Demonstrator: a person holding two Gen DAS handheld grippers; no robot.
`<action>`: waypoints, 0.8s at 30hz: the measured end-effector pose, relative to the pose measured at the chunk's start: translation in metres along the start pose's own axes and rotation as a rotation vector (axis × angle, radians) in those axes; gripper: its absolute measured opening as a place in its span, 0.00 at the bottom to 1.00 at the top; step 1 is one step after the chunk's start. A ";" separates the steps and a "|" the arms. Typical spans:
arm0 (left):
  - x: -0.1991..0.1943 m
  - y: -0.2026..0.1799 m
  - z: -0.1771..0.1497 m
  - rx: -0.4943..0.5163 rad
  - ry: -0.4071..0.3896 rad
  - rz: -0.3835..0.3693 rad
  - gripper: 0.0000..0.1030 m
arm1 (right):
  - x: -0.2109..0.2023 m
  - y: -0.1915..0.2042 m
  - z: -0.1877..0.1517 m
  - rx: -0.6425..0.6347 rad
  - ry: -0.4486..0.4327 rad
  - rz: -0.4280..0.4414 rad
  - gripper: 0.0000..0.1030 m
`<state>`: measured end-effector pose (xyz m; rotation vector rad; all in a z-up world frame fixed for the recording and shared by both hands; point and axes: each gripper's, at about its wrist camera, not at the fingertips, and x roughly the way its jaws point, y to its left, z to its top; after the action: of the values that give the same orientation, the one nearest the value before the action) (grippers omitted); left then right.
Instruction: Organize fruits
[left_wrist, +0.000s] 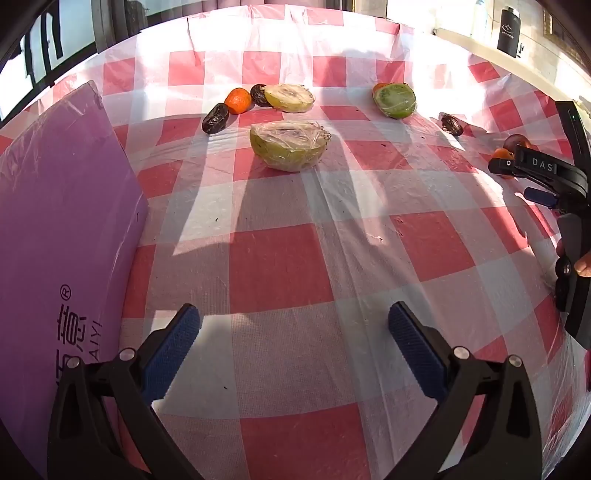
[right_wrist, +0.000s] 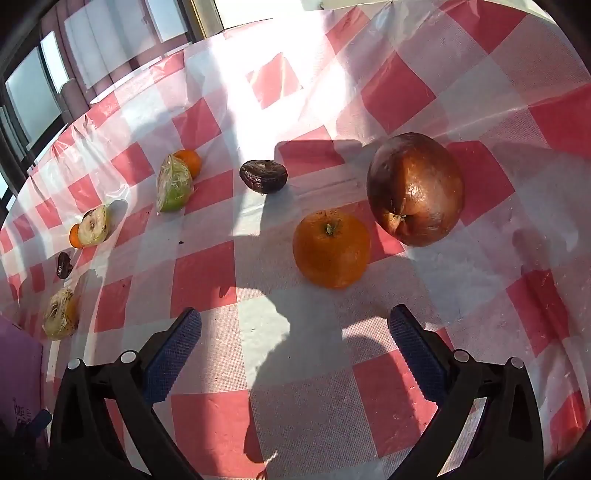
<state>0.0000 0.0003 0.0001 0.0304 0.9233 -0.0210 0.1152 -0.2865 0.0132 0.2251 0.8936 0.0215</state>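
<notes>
A round orange (right_wrist: 331, 248) sits on the tabletop (right_wrist: 207, 273), which wears a red and white checked cloth. Just beside the orange is a big, shiny brown fruit (right_wrist: 415, 189) (it looks old and bruised). A small dark wrinkled fruit (right_wrist: 263, 176) lies farther back. A cut green fruit wrapped in clear plastic (left_wrist: 289, 145) lies in the middle of the cloth. The right gripper (right_wrist: 295, 354) is wide apart and holds nothing, hanging just in front of the orange. The left gripper (left_wrist: 293, 350) is wide apart too, with nothing in it, next to a purple box (left_wrist: 55, 206).
</notes>
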 end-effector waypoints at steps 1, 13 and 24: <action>0.000 0.000 0.000 0.001 0.000 0.002 0.99 | 0.005 0.001 0.005 -0.004 0.003 -0.016 0.95; 0.000 0.000 0.000 -0.001 0.000 0.001 0.99 | 0.004 0.008 0.008 -0.040 -0.043 -0.157 0.42; 0.033 0.002 0.064 -0.087 -0.045 -0.006 0.99 | -0.044 0.031 -0.040 -0.035 -0.122 0.063 0.43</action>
<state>0.0708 0.0003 0.0119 -0.0540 0.8789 0.0129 0.0585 -0.2541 0.0290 0.2195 0.7641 0.0810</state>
